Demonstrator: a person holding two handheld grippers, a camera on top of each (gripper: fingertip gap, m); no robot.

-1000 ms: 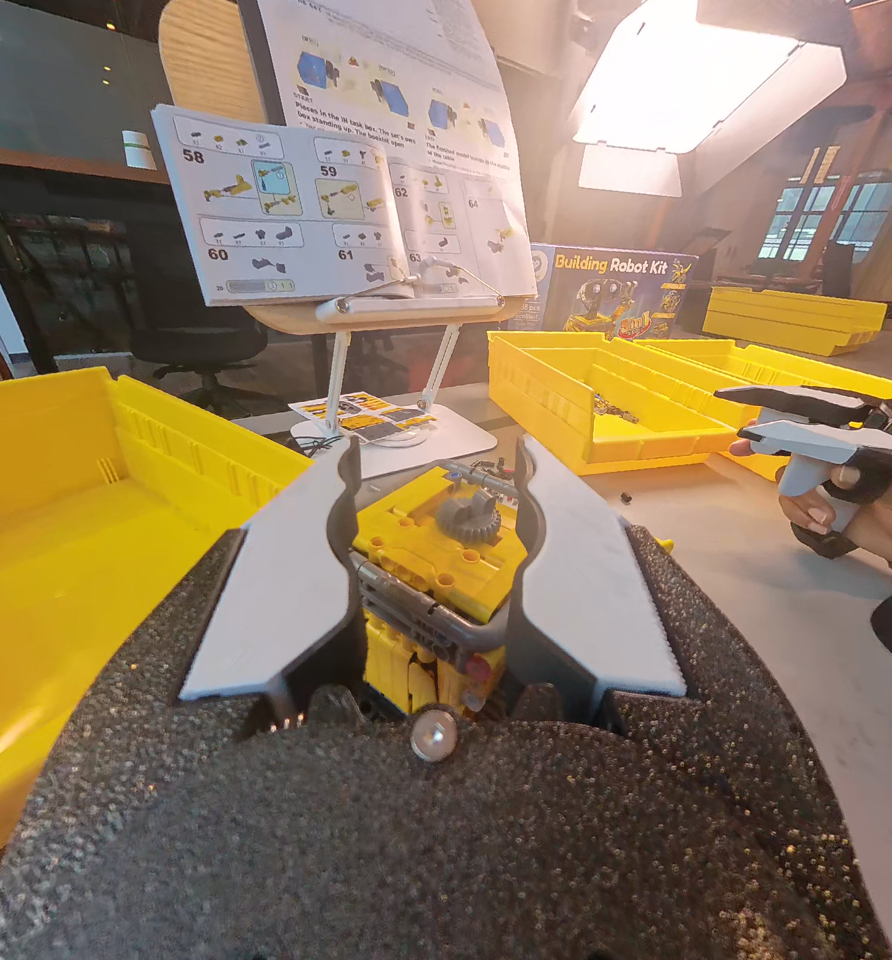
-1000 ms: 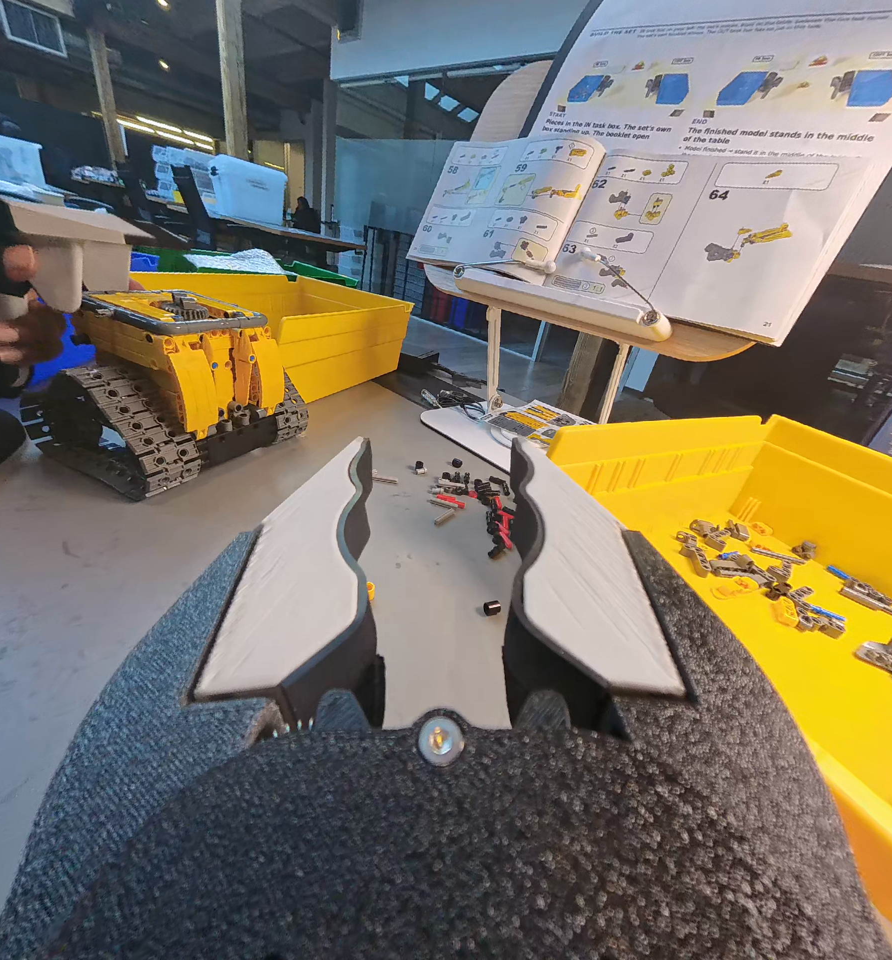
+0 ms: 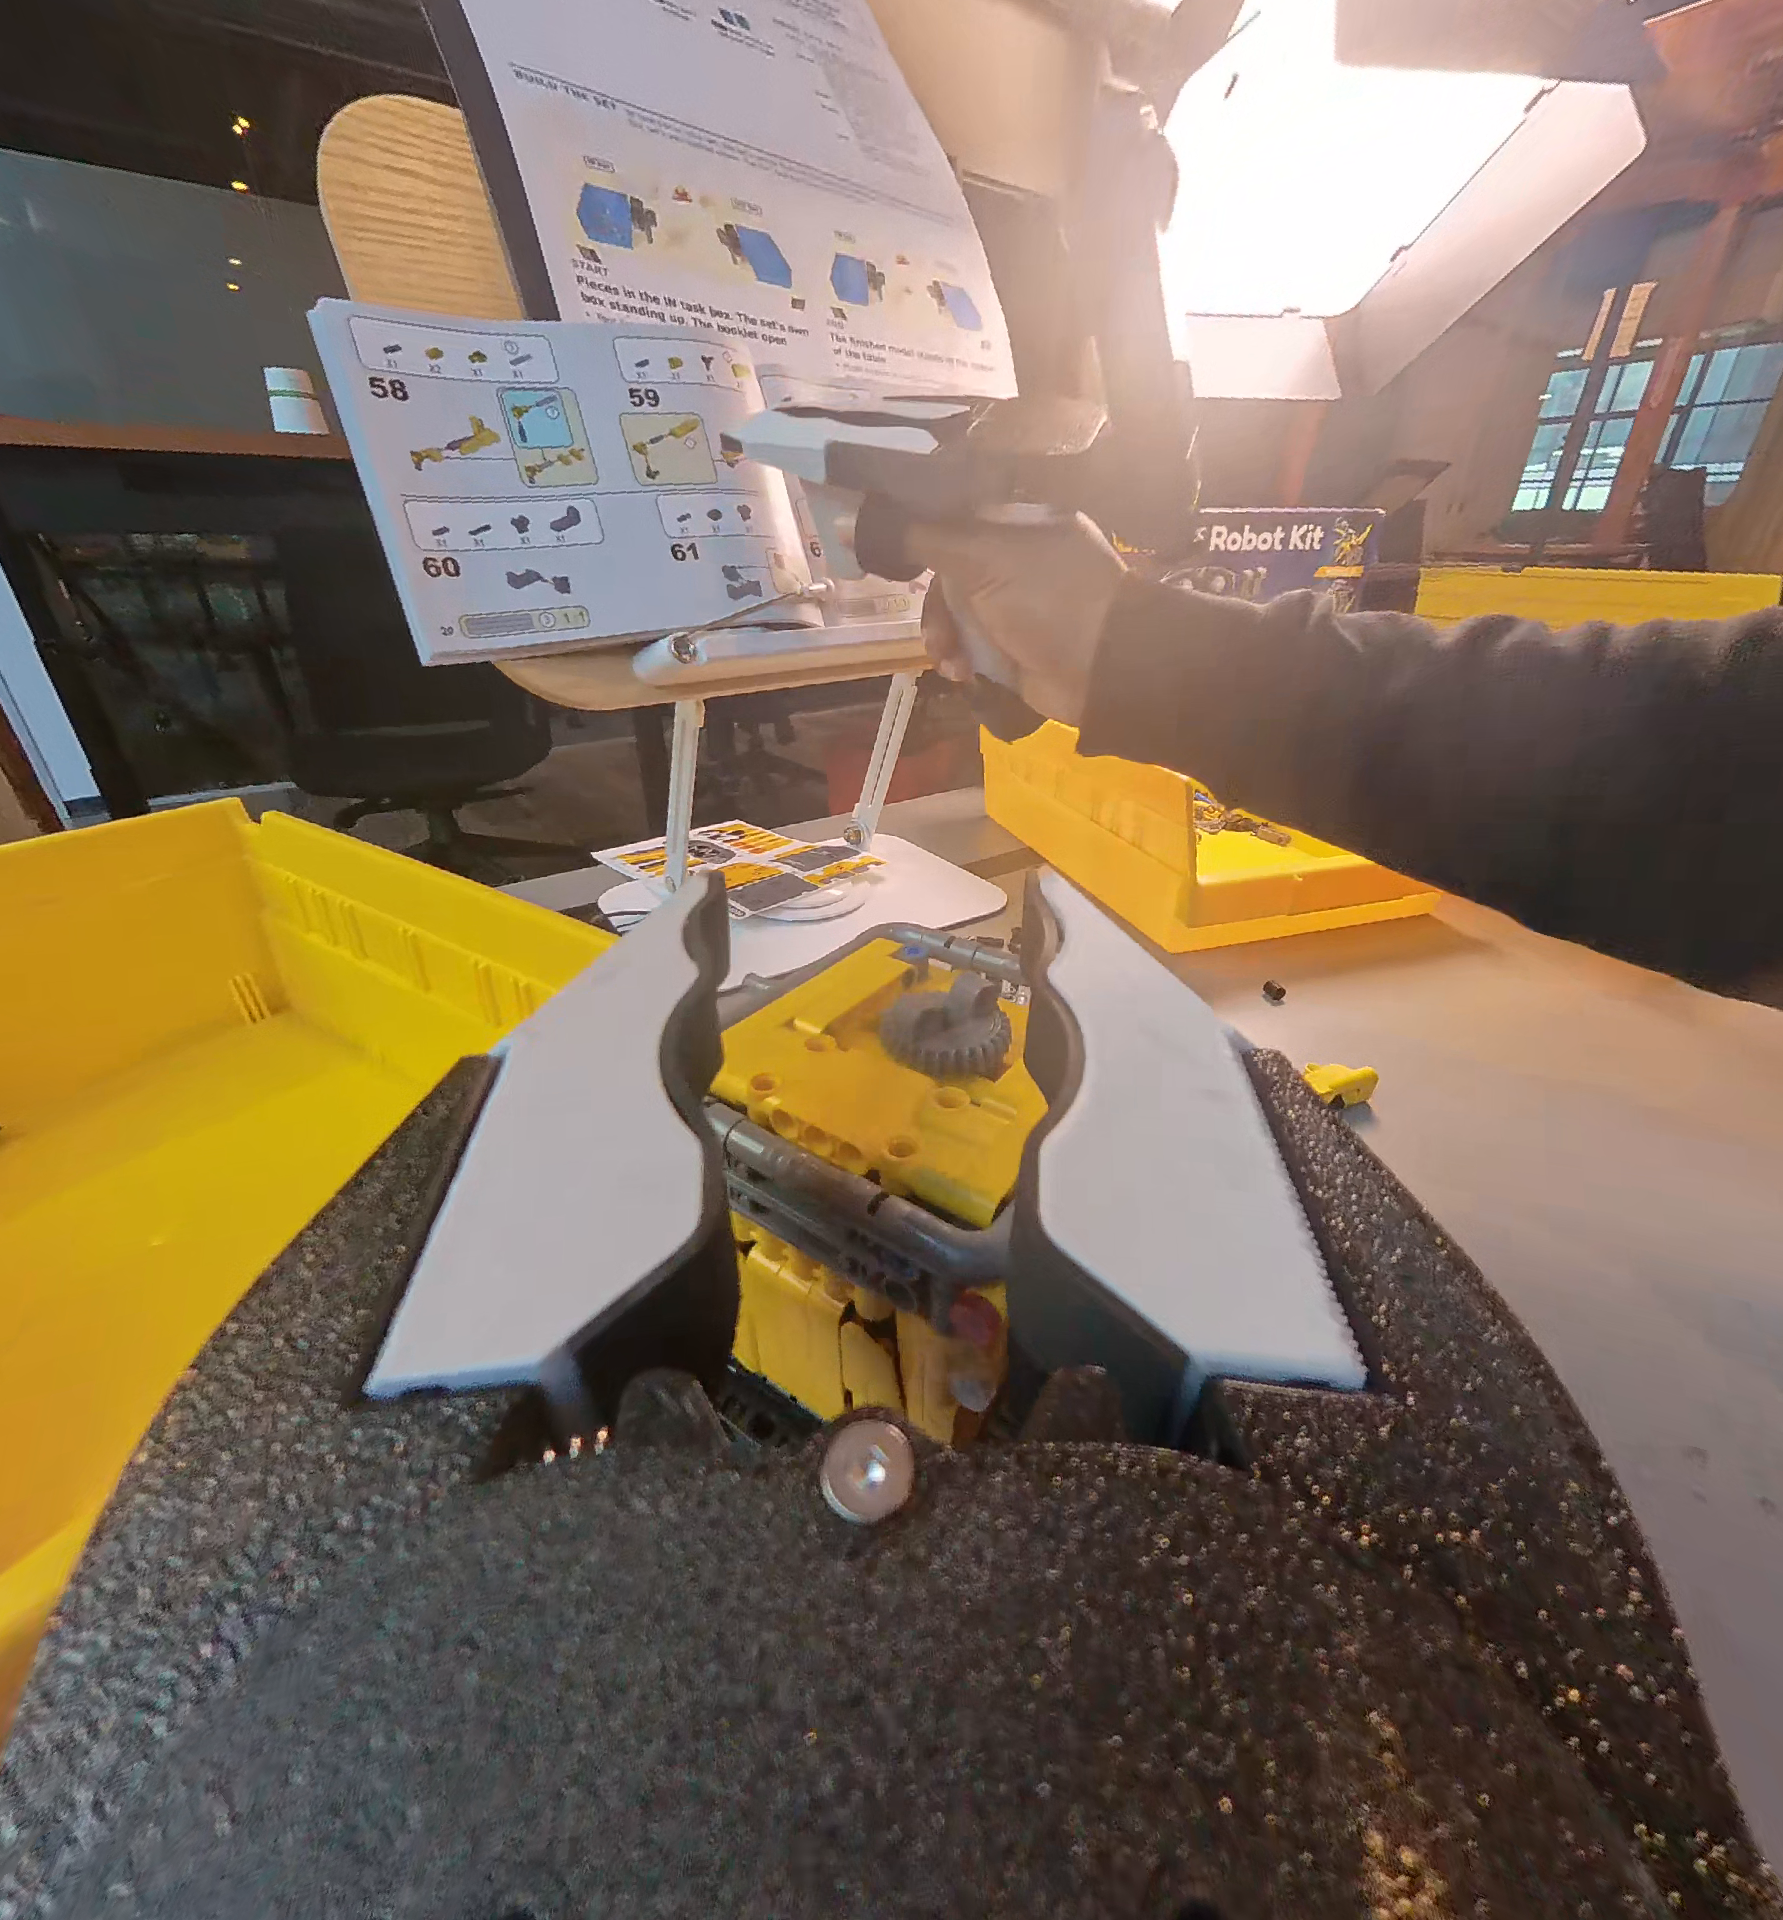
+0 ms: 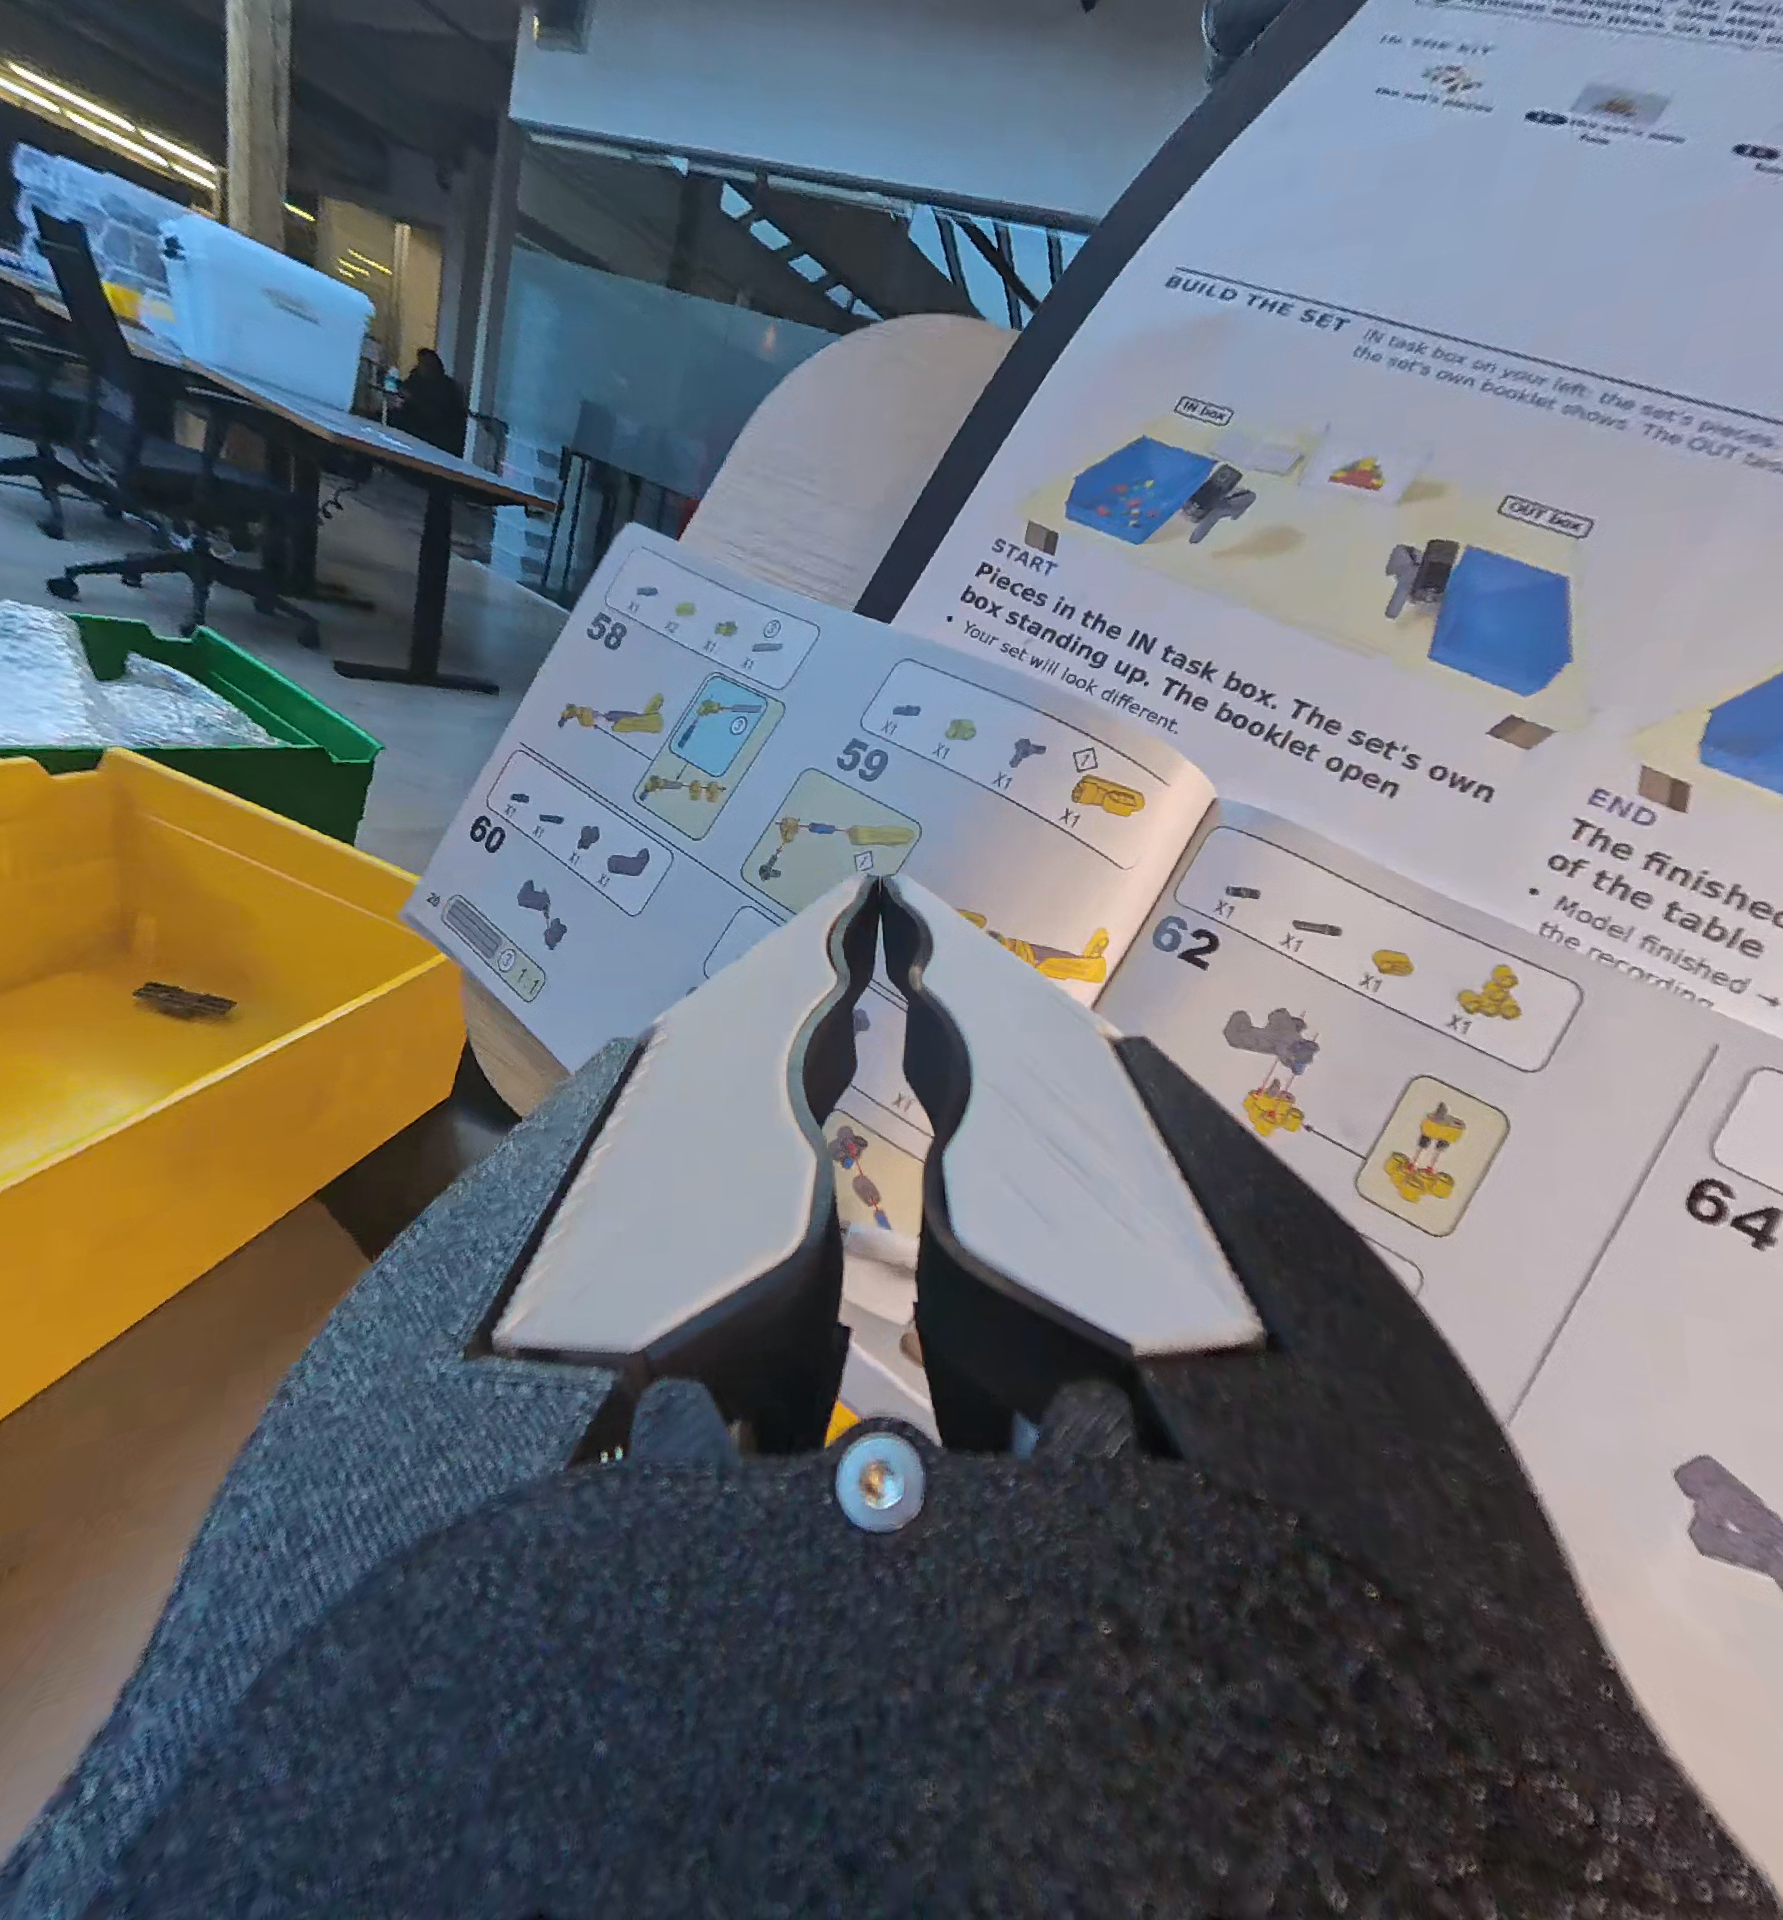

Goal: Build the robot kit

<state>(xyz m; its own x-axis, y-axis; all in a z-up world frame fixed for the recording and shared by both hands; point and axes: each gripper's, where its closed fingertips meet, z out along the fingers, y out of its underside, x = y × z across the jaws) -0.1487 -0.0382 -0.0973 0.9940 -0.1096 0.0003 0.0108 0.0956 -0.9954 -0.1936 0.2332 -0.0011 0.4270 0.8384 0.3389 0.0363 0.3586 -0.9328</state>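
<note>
A yellow building-brick vehicle model, with a grey gear lying flat on its top and a grey frame around its near edge, sits on the bench between the two fingers of the left gripper. The jaws are spread around the model's body, one on each side; whether the pads actually press it cannot be told.

To the left of the model stands a large yellow bin, nearly bare, with a small dark piece on its floor. Just beyond the model a white book stand holds an open instruction booklet, with a bigger printed sheet behind it. To the right lie a small yellow piece and a tiny black piece on the bench, and farther right another yellow bin.

The right gripper, held by a hand in a dark sleeve, is raised in front of the booklet. Its jaws are pressed together at the tips with nothing between them, pointing at the open pages. Far left, a green crate stands behind the yellow bin.
</note>
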